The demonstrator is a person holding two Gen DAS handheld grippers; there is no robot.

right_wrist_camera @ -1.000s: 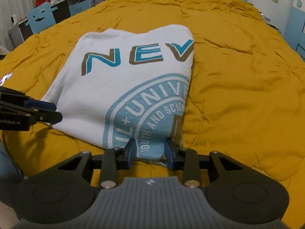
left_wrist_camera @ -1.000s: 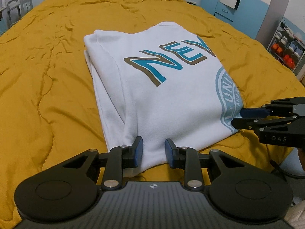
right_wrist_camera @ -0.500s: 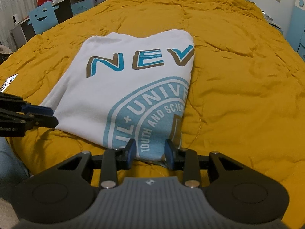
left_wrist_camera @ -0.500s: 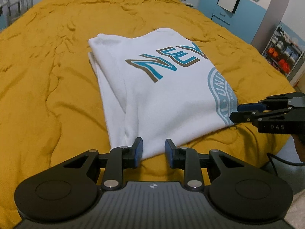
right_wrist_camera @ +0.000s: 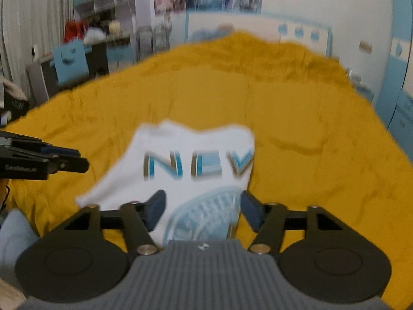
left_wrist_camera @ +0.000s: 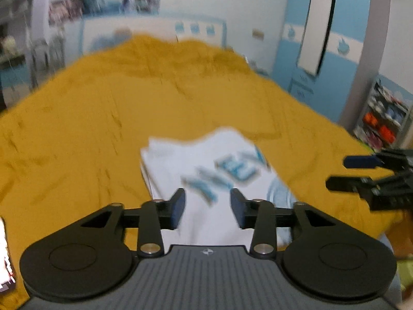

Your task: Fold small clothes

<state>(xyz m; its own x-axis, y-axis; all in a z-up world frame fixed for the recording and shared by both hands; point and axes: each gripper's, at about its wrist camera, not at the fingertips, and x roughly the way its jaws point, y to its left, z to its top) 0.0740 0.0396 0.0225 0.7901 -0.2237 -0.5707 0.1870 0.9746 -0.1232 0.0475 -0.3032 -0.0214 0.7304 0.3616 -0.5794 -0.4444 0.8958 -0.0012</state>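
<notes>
Both my grippers, left (left_wrist_camera: 207,208) and right (right_wrist_camera: 202,210), hang with jaws just spread apart, nothing between them, above the folded white printed T-shirt (right_wrist_camera: 191,165), which apparently lies flat, though blurred, on the mustard-yellow quilted bedspread (right_wrist_camera: 296,118).

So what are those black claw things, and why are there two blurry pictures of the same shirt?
Those are grabbing tools a person holds, one in each hand. Each has a camera looking out along its jaws, so you get two pictures: one from the left gripper, one from the right gripper. Each picture also catches the other tool at its edge. A folded white T-shirt with blue letters lies on a mustard-yellow bedspread. Both sets of jaws have just been opening and hold nothing; the shirt only shows between them, lying on the bed. The blur comes from moving.
</notes>
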